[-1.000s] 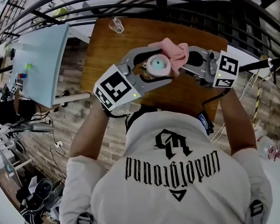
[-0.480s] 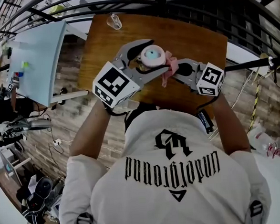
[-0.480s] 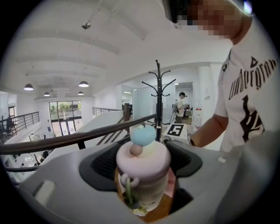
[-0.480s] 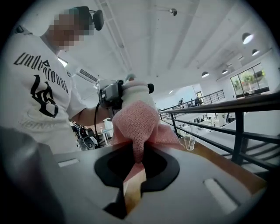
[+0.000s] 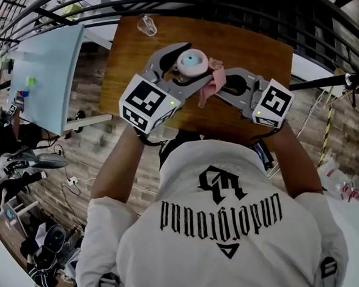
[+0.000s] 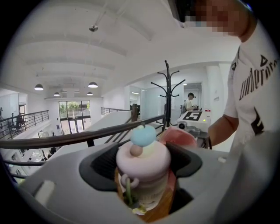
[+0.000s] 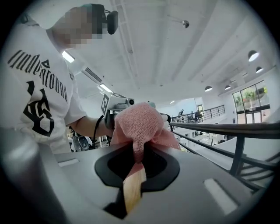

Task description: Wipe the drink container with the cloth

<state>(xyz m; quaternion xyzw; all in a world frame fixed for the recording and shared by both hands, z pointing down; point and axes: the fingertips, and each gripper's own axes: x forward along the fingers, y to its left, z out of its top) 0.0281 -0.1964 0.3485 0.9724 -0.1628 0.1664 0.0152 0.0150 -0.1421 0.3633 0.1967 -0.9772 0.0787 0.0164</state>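
Note:
The drink container (image 5: 192,63) is a small cup with a pink lid and a blue knob (image 6: 143,135) on top. My left gripper (image 5: 185,72) is shut on it and holds it up above the wooden table (image 5: 246,49). In the left gripper view the cup (image 6: 144,175) stands upright between the jaws. The pink cloth (image 5: 212,82) hangs bunched from my right gripper (image 5: 220,88), which is shut on it just right of the cup. In the right gripper view the cloth (image 7: 140,124) fills the space in front of the jaws.
A small clear object (image 5: 146,27) lies at the table's far left corner. A pale blue board (image 5: 46,75) stands to the left of the table. Black railings (image 5: 237,1) run along the far side. Brick floor surrounds the table.
The cloth has come off the cup's far right side and now hangs at its right. The cup and left gripper shifted slightly left and away; the right gripper moved.

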